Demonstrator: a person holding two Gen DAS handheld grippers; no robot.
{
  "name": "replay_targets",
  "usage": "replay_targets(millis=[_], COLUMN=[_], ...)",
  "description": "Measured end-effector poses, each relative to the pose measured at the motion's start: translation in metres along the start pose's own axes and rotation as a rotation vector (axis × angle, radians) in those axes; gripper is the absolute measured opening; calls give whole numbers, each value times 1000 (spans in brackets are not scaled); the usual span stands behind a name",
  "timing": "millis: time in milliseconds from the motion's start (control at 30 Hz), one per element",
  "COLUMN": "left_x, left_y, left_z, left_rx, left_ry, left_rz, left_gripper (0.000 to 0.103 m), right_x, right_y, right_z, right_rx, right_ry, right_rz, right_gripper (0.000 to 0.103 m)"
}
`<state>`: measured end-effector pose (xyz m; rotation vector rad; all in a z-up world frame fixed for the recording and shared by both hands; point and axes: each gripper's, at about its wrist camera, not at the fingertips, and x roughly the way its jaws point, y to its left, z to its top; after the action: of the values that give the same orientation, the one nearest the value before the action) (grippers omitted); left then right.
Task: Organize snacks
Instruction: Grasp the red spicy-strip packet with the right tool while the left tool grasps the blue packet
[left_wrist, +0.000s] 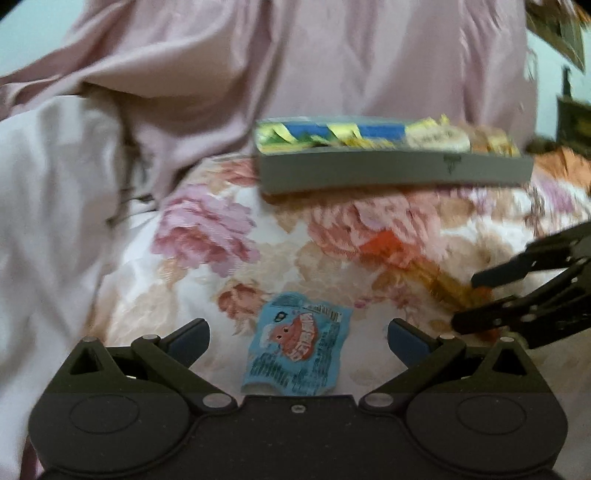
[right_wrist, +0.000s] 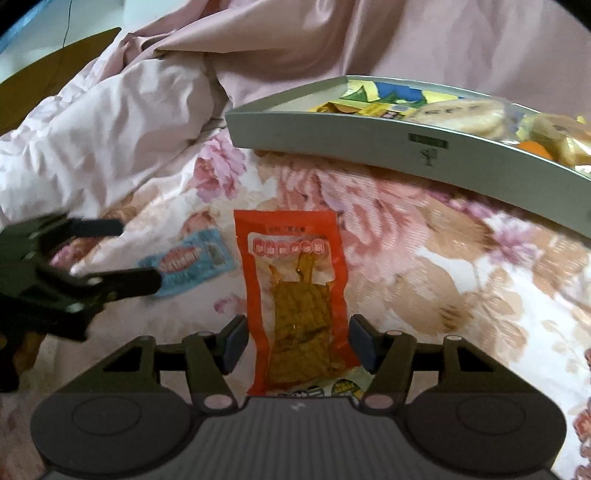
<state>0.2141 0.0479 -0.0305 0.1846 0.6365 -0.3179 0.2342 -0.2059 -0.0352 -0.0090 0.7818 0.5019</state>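
A small blue snack packet (left_wrist: 297, 345) lies on the floral bedspread between the open jaws of my left gripper (left_wrist: 298, 334); it also shows in the right wrist view (right_wrist: 192, 265). An orange packet of brown dried snack (right_wrist: 299, 299) lies flat between the open jaws of my right gripper (right_wrist: 298, 341), not gripped. The grey tray (left_wrist: 399, 173) holding several wrapped snacks sits farther back on the bed; it also shows in the right wrist view (right_wrist: 369, 142). The right gripper shows at the right edge of the left wrist view (left_wrist: 465, 299). The left gripper shows at the left in the right wrist view (right_wrist: 142, 254).
The floral bedspread (left_wrist: 332, 236) covers the working area. A crumpled pink and white quilt (left_wrist: 110, 129) is piled behind and to the left of the tray. Another printed wrapper (right_wrist: 345, 387) peeks out under the orange packet's near end.
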Motion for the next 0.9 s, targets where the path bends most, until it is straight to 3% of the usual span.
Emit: replay_targets(millis=[133,400,567,667,800,900], left_x=[16,29,31,30,26,19], left_y=[5,3,0,0,-1,-5], left_z=[1,1,0,0,-1,-4], left_rx=[5,29,20,-5,-55,-102], left_ry=[33,95,114,124,131,130], left_rz=[-25,-71,-60,-51,-17,14], left_gripper=[100,85,82,76,64,62], right_x=[-2,8,19,18,12,8], right_y=[1,4,5,10,10,10], right_z=[-7,-7,-6,-9,-13,-15], right_rx=[-50,-93,-112,-140,-111,-82], right_ry=[-12,-44,-31,-33,-42,-40], right_rz=[-20,-25,-18,-53,-59,-63], right_gripper=[69,83,90,84,65,65])
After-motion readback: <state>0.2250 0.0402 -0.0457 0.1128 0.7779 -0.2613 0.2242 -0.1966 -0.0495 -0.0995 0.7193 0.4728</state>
